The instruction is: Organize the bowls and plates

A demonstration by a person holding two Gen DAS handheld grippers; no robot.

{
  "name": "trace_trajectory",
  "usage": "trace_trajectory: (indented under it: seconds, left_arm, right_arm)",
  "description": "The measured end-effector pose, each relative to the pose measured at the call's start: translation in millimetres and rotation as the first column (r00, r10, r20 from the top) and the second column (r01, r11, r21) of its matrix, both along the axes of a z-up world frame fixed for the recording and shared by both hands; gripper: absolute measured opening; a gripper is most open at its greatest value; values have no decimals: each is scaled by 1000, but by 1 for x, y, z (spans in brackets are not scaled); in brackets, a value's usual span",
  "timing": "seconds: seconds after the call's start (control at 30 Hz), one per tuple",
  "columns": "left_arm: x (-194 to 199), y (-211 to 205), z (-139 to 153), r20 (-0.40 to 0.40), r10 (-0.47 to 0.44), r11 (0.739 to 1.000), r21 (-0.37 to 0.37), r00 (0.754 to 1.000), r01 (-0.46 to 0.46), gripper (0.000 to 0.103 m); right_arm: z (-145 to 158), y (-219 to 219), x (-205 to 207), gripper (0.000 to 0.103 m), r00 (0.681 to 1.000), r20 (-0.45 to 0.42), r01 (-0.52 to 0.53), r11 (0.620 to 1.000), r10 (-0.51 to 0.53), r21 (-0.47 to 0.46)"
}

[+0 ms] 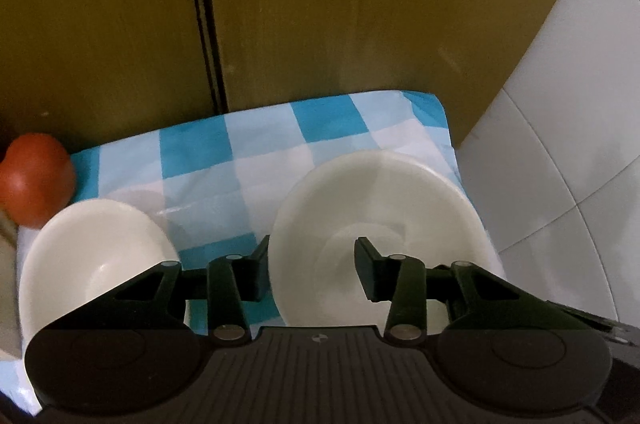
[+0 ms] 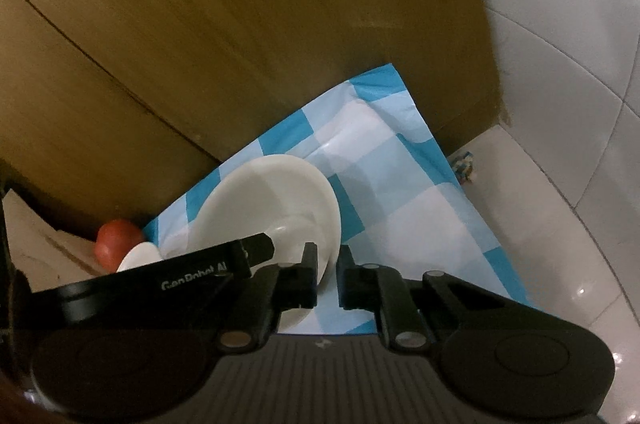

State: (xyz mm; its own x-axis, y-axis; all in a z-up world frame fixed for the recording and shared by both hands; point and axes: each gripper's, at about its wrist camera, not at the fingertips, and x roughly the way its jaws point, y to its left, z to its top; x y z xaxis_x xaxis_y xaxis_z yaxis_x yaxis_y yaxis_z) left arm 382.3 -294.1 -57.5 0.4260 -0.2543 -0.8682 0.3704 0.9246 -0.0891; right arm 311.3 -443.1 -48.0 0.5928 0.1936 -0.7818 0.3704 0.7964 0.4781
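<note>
A large white bowl (image 1: 380, 192) sits on a blue-and-white checked cloth (image 1: 240, 160), and a smaller white bowl (image 1: 92, 256) lies to its left. My left gripper (image 1: 312, 264) straddles the large bowl's left wall. One pad is against the outside of the rim and the other rests on the inner slope. In the right wrist view the large bowl (image 2: 272, 192) looks tilted. There my right gripper (image 2: 328, 276) is shut on its near rim, and a finger (image 2: 260, 249) of the left gripper reaches in from the left. The small bowl (image 2: 138, 256) is mostly hidden behind that gripper.
A red round fruit (image 1: 36, 176) lies at the cloth's far left corner, beside the small bowl. Brown board walls (image 1: 360, 4) stand close behind the cloth. White floor tiles (image 1: 560, 144) lie to the right, with a small blue-and-white scrap (image 2: 464, 164) on them.
</note>
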Motion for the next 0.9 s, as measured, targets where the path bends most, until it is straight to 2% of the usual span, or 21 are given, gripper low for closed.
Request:
trace_trajectory:
  seconds: [0.9]
  left_arm:
    - [-34,27,34,37,36,999,-11,999,-35,48]
  right_arm:
    - [35,14,-18,11,998,34,-53,998,54,-29]
